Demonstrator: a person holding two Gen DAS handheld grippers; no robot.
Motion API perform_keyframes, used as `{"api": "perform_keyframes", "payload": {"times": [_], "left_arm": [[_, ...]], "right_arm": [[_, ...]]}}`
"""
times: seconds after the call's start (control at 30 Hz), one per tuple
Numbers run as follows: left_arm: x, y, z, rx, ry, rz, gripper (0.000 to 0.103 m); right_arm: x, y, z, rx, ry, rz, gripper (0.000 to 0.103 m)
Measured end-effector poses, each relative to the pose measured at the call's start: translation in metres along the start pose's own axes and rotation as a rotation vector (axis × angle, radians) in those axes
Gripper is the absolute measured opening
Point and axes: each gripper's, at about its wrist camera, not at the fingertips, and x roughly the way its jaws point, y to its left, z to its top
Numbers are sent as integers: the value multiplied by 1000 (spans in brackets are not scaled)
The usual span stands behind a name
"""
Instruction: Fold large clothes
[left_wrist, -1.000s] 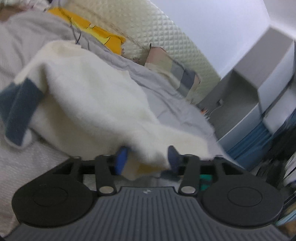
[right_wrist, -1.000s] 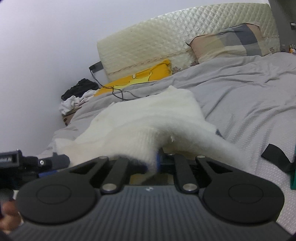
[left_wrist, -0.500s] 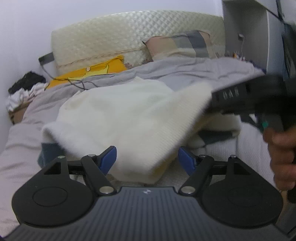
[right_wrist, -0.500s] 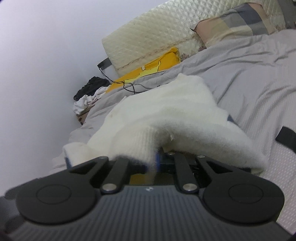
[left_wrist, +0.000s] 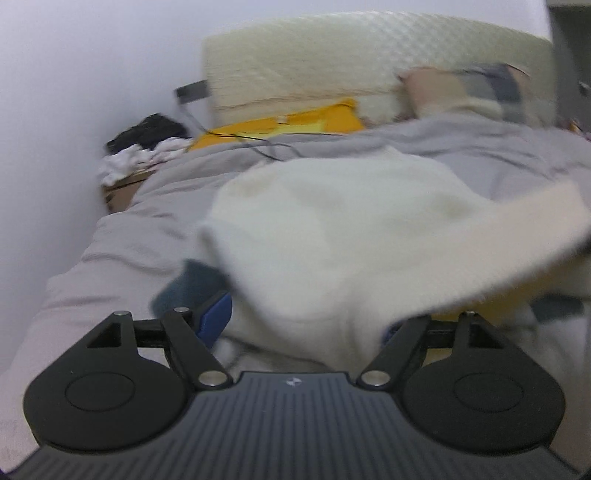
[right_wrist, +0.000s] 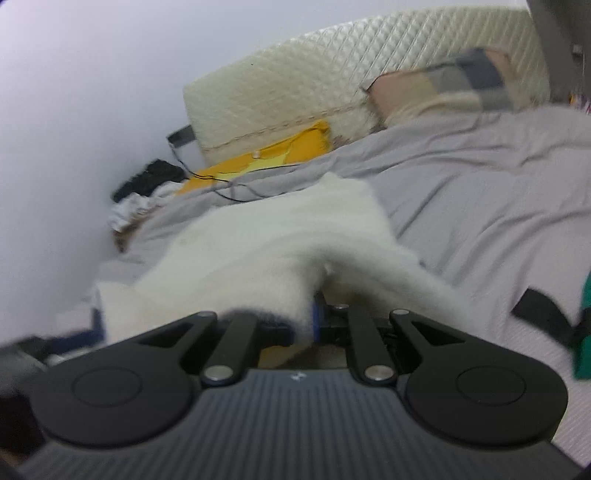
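A large fuzzy cream sweater (left_wrist: 332, 229) with dark blue trim (left_wrist: 192, 288) lies on the grey bed; it also shows in the right wrist view (right_wrist: 266, 251). My left gripper (left_wrist: 306, 321) is open, its blue fingers (left_wrist: 216, 317) spread wide, and the sweater's near edge lies between them; the right finger is mostly hidden by cloth. My right gripper (right_wrist: 304, 321) is shut on a fold of the sweater, which drapes over its fingers and hides the left one.
The grey bedsheet (right_wrist: 480, 192) runs back to a quilted cream headboard (right_wrist: 332, 81). A yellow pillow (left_wrist: 280, 122), a checked pillow (right_wrist: 443, 85), a black cable (right_wrist: 229, 192) and a pile of clothes (left_wrist: 140, 147) lie at the head. A black strap (right_wrist: 543, 314) lies at right.
My left gripper has let go of the sweater and opened wide, and its view has swung toward the headboard. My right gripper stays shut on the sweater and has shifted a little.
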Motion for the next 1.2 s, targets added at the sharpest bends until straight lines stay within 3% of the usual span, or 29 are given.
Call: {"api": "perform_keyframes", "payload": {"times": [0.17,0.37,0.53,0.67,0.87,1.03,1.2], "left_arm": [[5,14,3,-67,18,15,85],[5,21,2,-100,17,-11,85],[-4,29,-2,-157,30,-54,84],[-25,37,-2,-182,-16,-73,82],[-68,44,-3,-174,-98,-111,59],[-112,46,1,-147,-190,-107,32],[-147,60,36,-164,-272,-83,26]], "right_arm": [[14,9,-13,-124,37,-74,12],[16,6,-26,-160,71,-130,13],[-4,16,-29,-193,18,-155,13],[-33,27,-29,-232,-66,-156,12],[-75,43,-35,-269,-184,-182,12],[-104,57,-24,-260,-254,-176,12],[-130,74,21,-267,-324,-92,12]]}}
